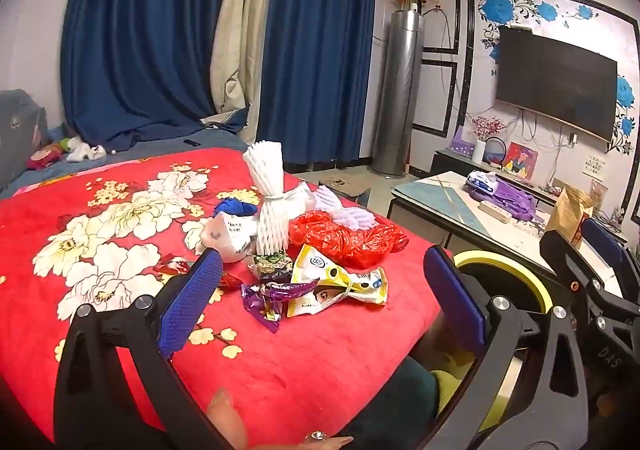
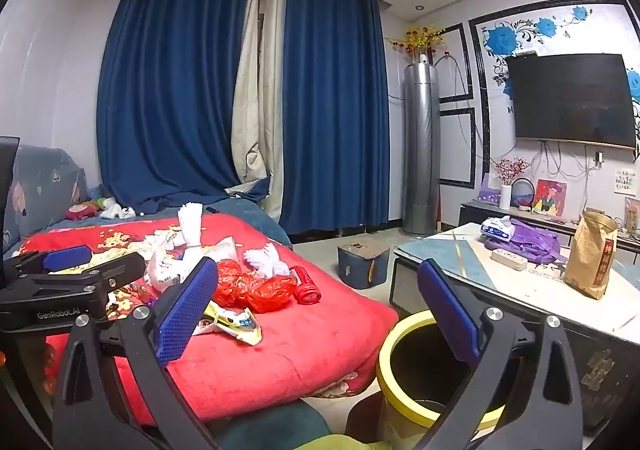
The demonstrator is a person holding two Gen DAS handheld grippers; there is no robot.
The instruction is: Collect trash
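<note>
Both tools wide, empty: left tool [image 1: 320, 290], right tool [image 2: 316, 310]. Trash near bed's [image 1: 320, 362] right edge: crinkly red bag [image 1: 344, 236], white foam net [image 1: 270, 206], glossy wrappers [image 1: 340, 286]. Round yellow-rimmed bin [image 2: 400, 334] beside bed.

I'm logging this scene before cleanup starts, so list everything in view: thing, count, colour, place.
blanket: one, red with white flowers, on the bed
foam fruit nets: several, white, in the trash pile
plastic bag: one, red, crumpled in the pile
snack wrapper: one, yellow and white, at the pile's near edge
candy wrapper: one, purple, beside the yellow one
bottle: one, red, lying right of the red bag
trash bin: one, yellow rim, on the floor beside the bed
paper bag: one, brown, on the coffee table
curtains: blue, behind the bed
television: one, black, on the wall
left tool: open, empty
right tool: open, empty
</note>
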